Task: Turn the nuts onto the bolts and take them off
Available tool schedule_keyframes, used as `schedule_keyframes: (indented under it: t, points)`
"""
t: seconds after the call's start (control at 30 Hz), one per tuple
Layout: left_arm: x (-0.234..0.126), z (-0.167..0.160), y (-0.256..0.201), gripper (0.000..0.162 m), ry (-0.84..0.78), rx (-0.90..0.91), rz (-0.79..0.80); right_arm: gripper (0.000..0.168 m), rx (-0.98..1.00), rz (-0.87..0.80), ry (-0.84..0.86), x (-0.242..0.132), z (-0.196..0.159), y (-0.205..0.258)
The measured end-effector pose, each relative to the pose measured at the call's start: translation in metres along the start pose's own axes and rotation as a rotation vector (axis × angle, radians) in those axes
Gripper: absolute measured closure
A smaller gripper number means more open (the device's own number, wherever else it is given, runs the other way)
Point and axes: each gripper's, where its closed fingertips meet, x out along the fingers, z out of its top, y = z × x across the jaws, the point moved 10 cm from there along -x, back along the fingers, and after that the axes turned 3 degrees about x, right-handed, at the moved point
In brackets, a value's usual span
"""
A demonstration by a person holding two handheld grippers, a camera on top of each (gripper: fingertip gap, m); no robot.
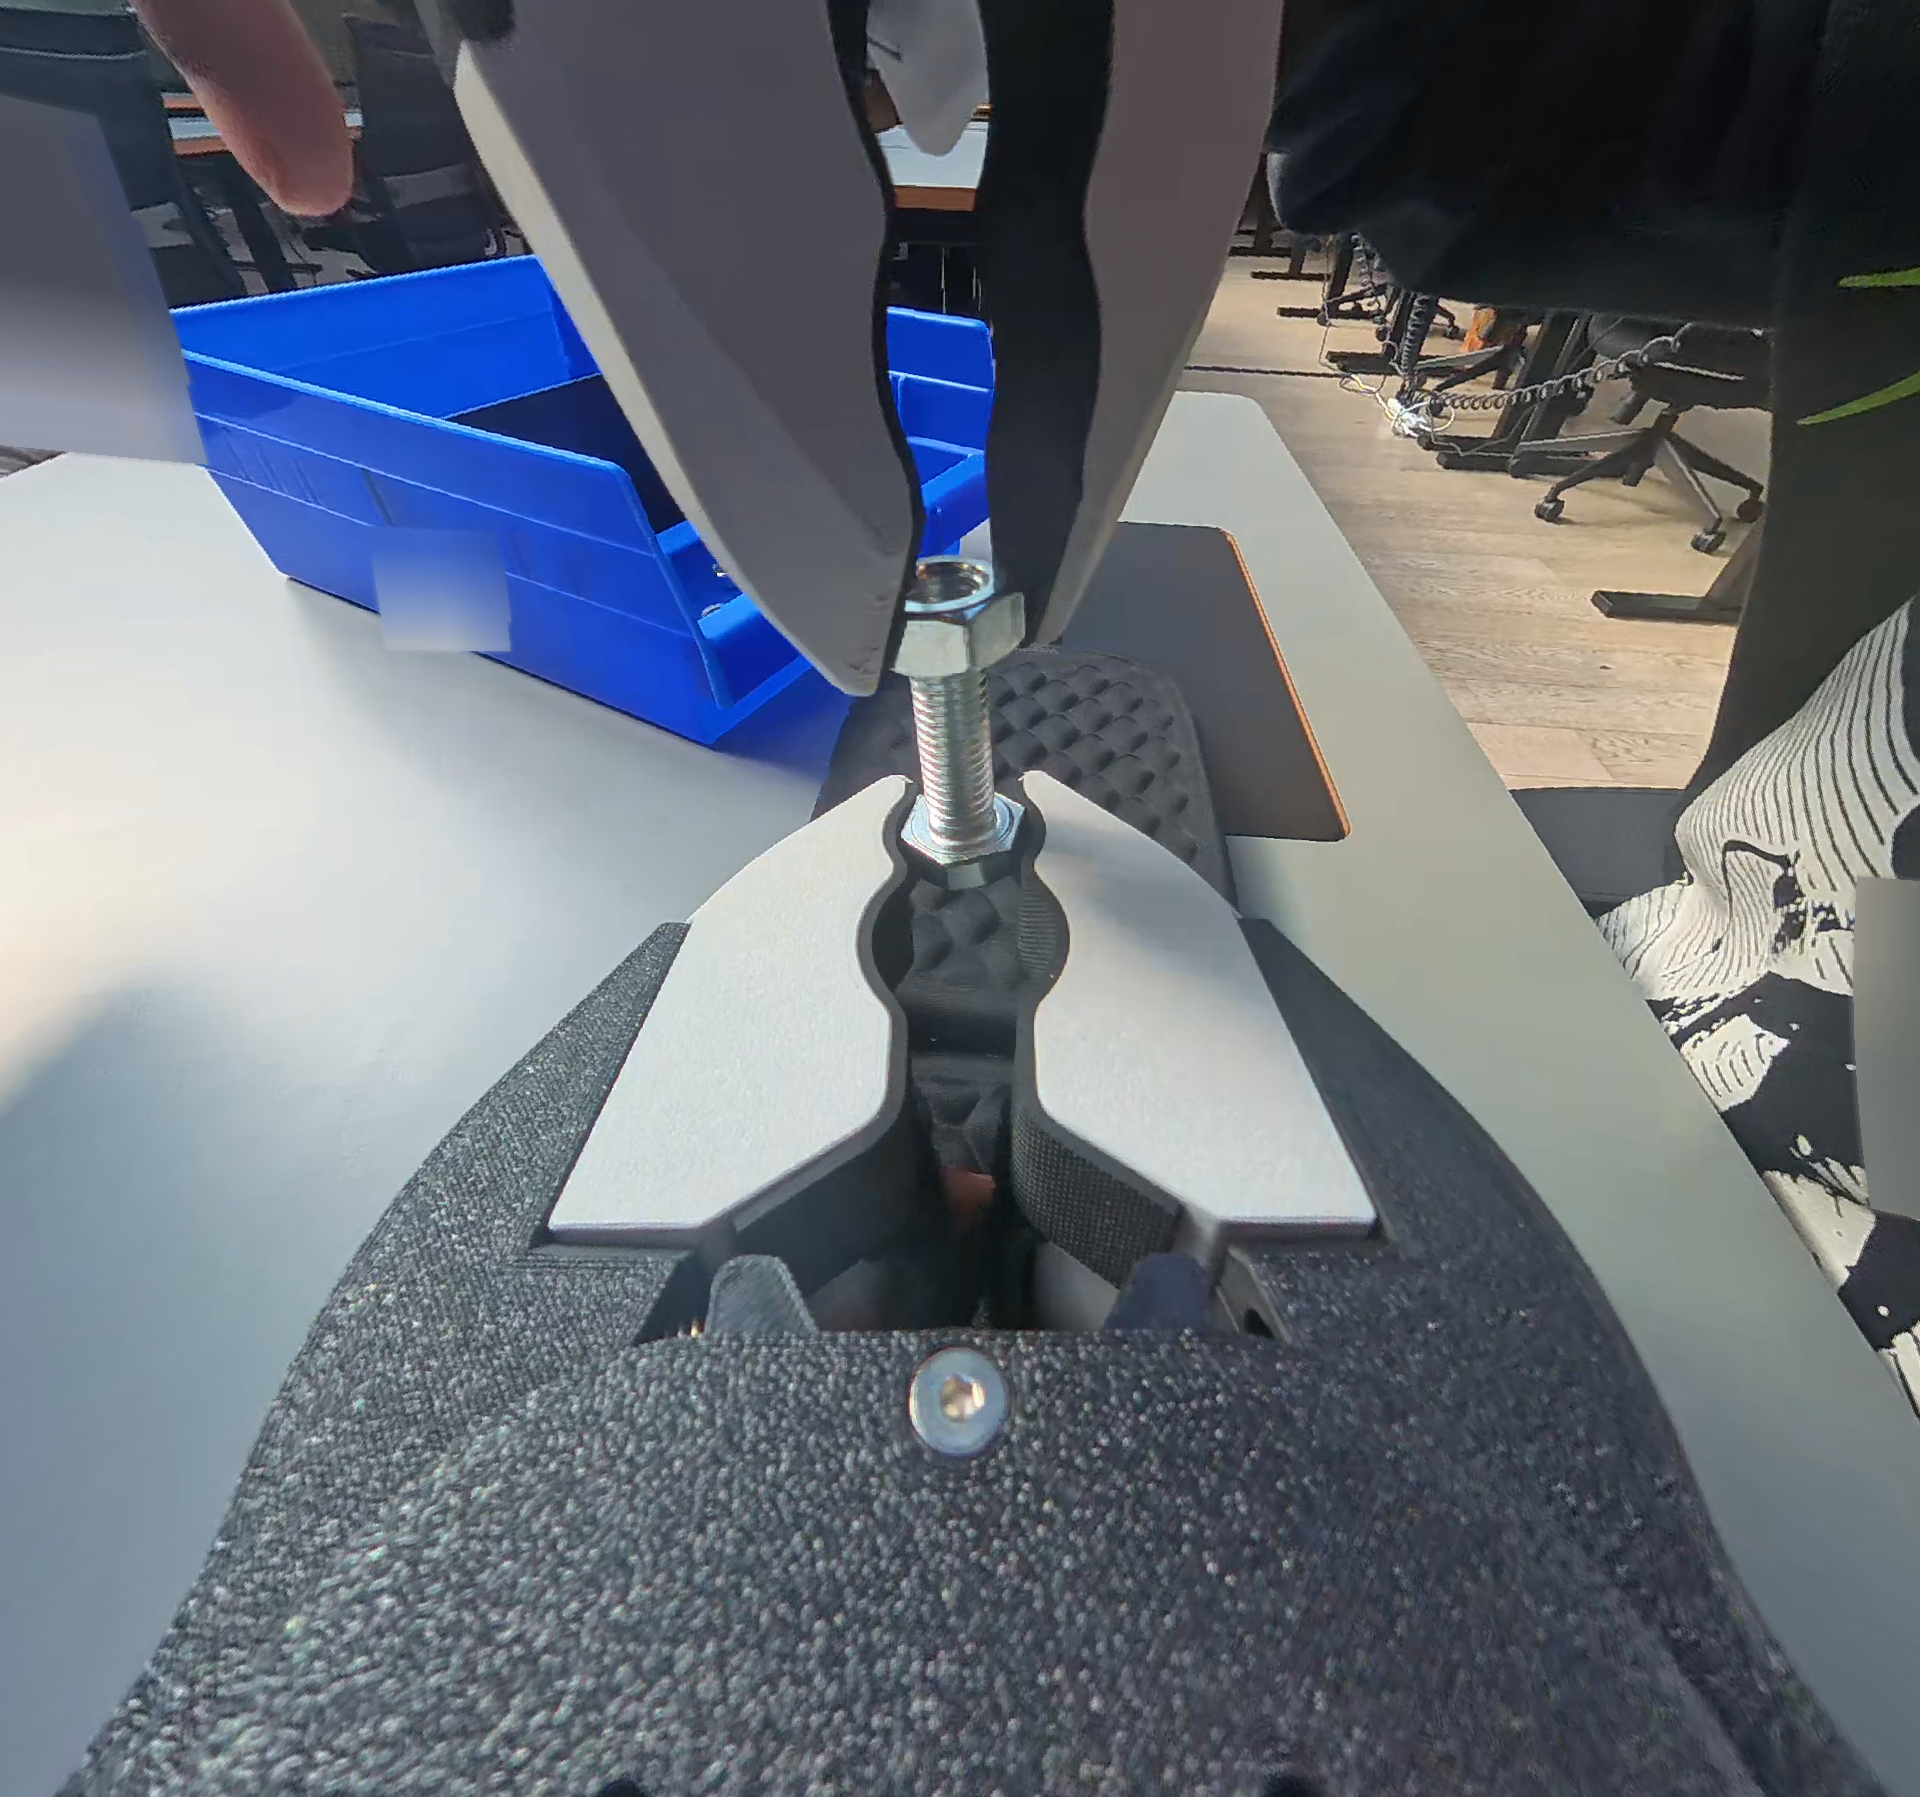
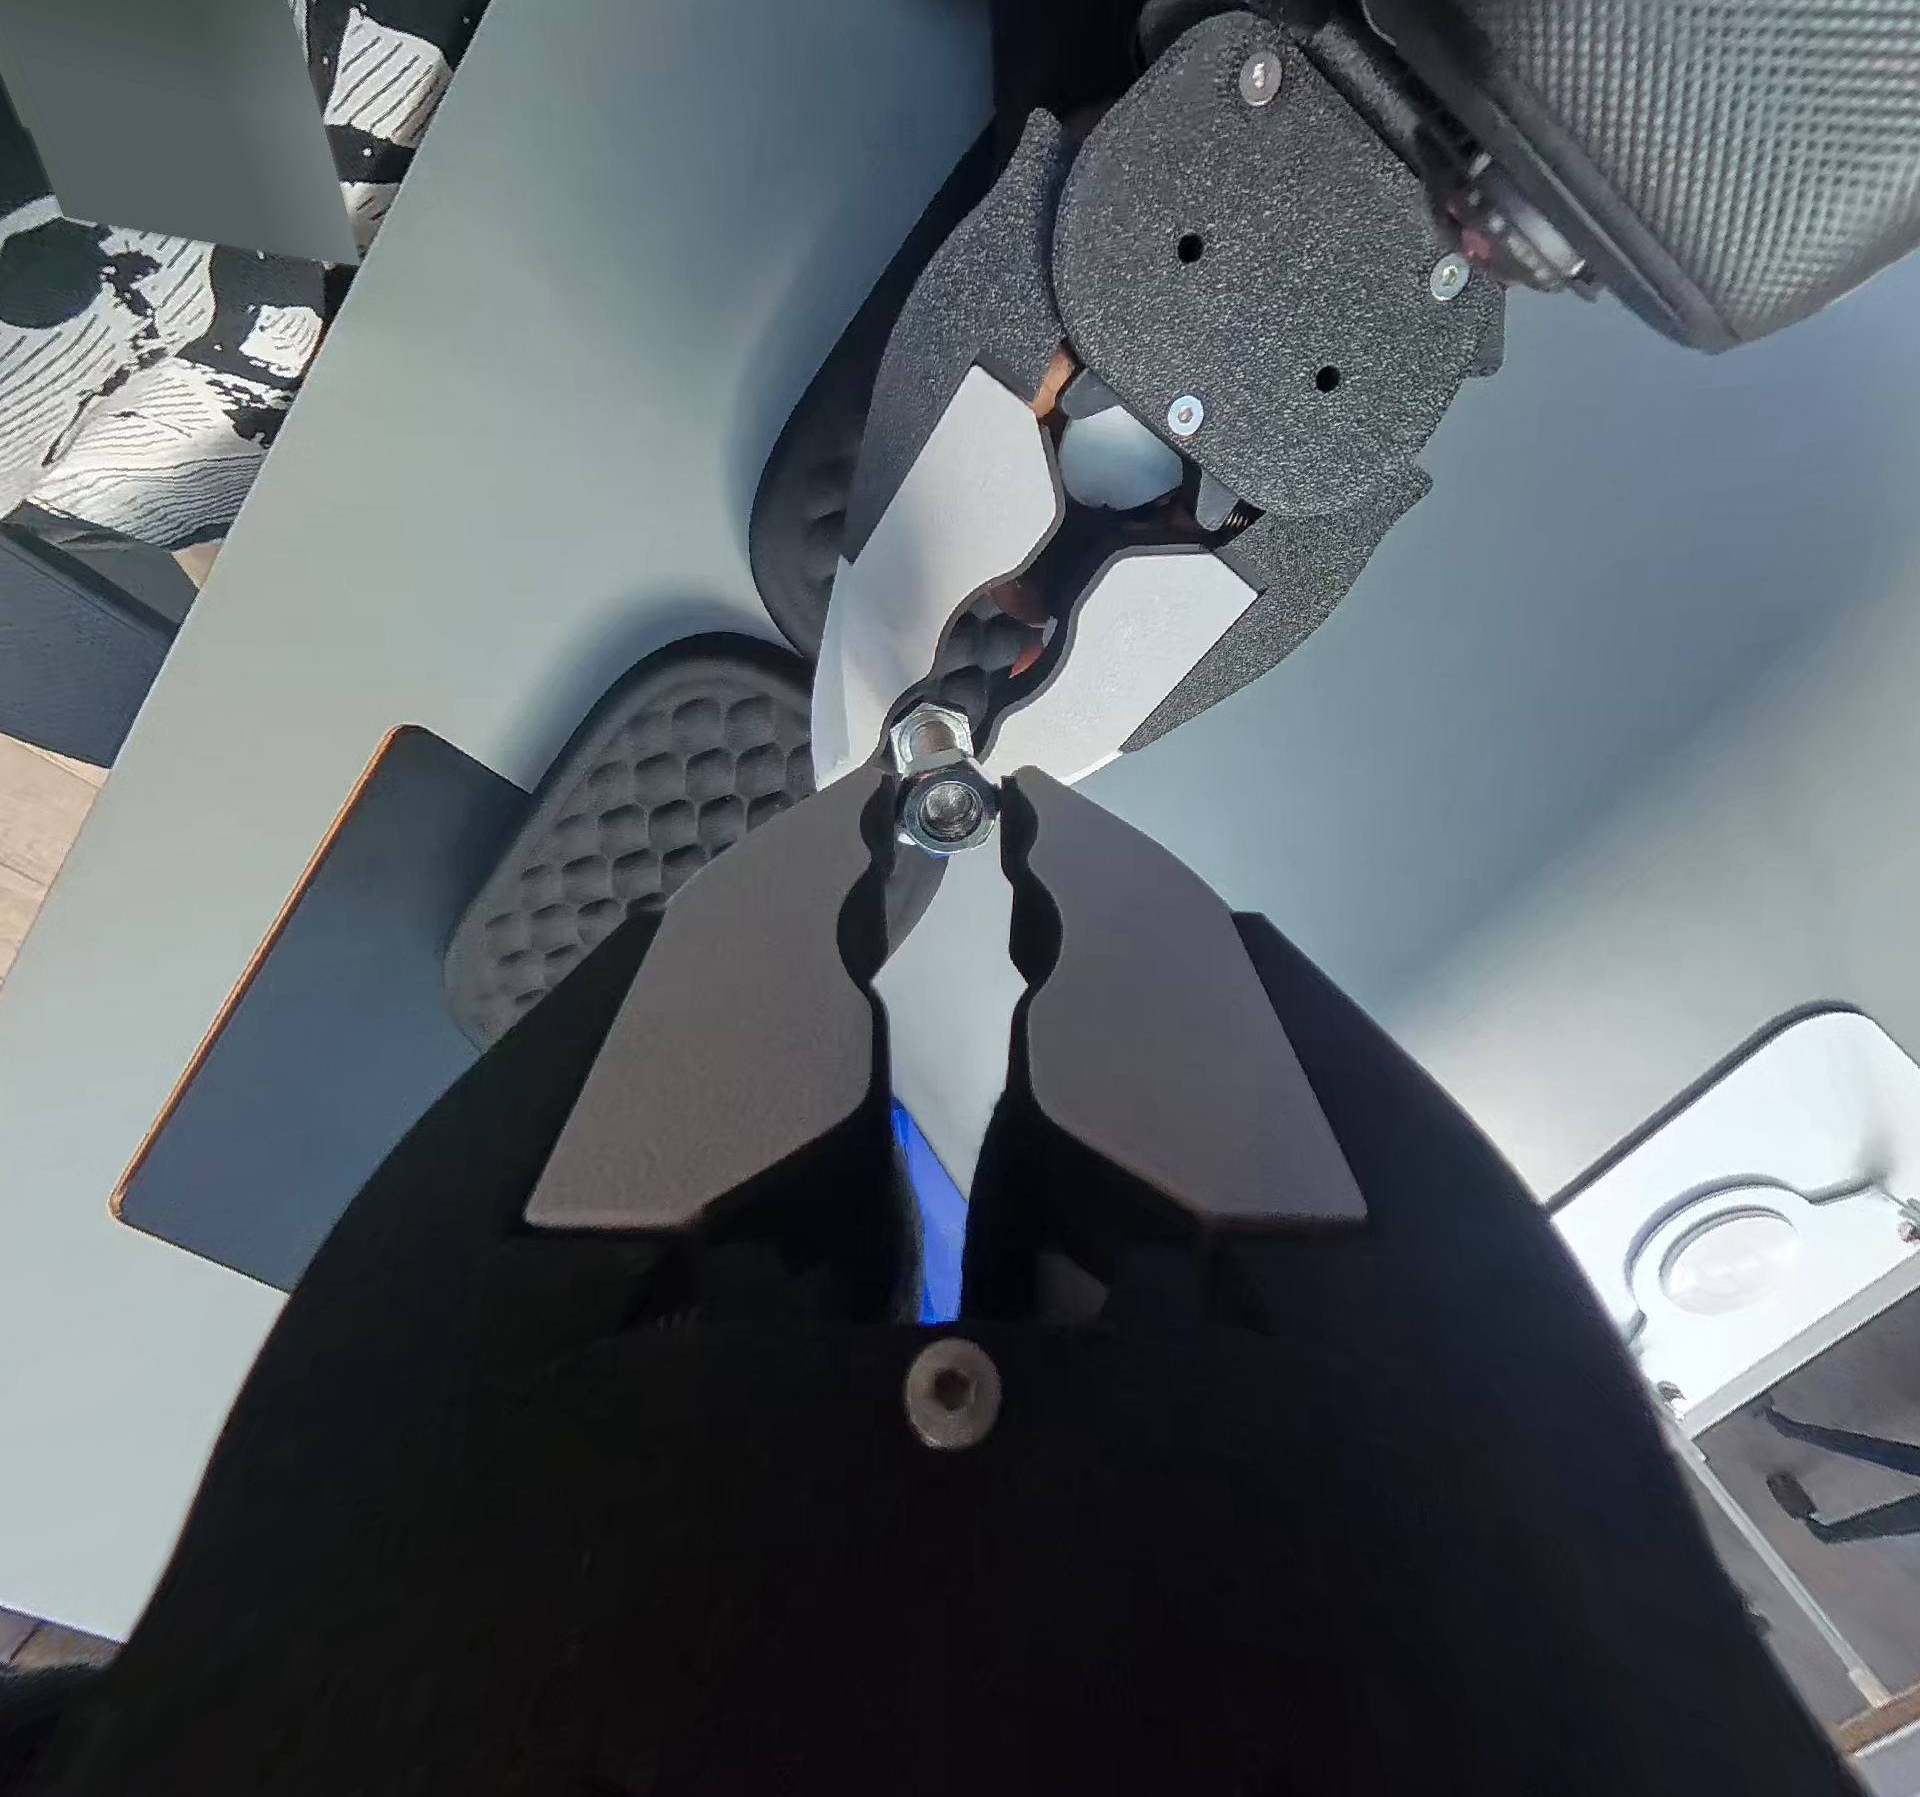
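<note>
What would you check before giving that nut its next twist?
1. Left tongs hold the bolt's head end: ok, closed on the hex head.
2. Right tongs grip the nut: ok, both tips touch its flats.
3. Nut sits on the bolt: ok, at the very tip, thread bare below it.
4. Nut square to the thread: ok, looks level in the left wrist view.
5. Which way to turn, on or off: cannot tell.
6. Room to swing: ok, the blue bin stands behind and to the side, apart from the tongs.
</note>
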Motion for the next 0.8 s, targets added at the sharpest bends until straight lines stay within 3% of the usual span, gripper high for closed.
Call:
schedule_keyframes:
  t: [0.17,0.53,0.8]
  points:
    - [-0.001,0.0,0.0,0.147,-0.017,-0.016,-0.119,0.15,-0.142,-0.018,-0.008,-0.001,0.005,0.008]
    - [0.0,0.001,-0.001,0.147,-0.024,-0.101,-0.973,0.15,-0.531,-0.066,-0.062,0.001,0.044,0.037]
    - [-0.001,0.001,0.004,0.147,-0.082,-0.179,-1.229,0.151,-0.657,-0.215,-0.098,-0.008,0.051,0.044]
